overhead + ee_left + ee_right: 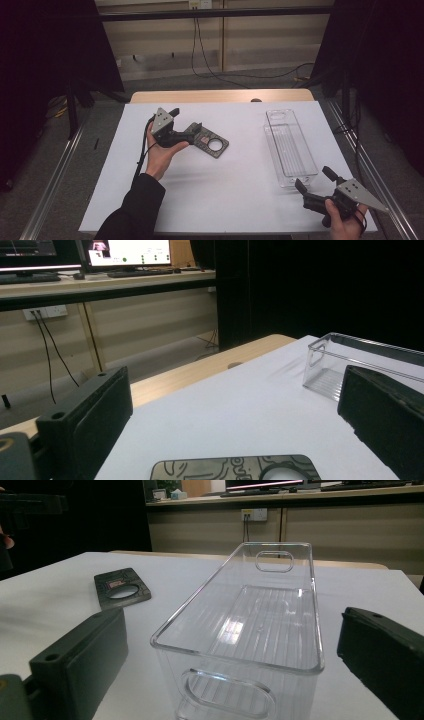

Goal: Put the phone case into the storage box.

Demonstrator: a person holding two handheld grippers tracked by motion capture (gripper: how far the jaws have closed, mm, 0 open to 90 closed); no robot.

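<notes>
The left gripper [186,120] is hovering wide open over the dark plate [211,143], which is lying left of centre on the counter [240,200]. The right gripper [313,179] is gaping, empty, at the near end of the clear bin [291,147].

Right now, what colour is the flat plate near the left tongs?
Dark grey plate with a small red patch, best seen in the right gripper view.

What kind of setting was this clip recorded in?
Probably a lab or office test bench: a white-covered table framed by black curtains, with computer monitors on a desk behind and cables trailing from wall sockets.
</notes>
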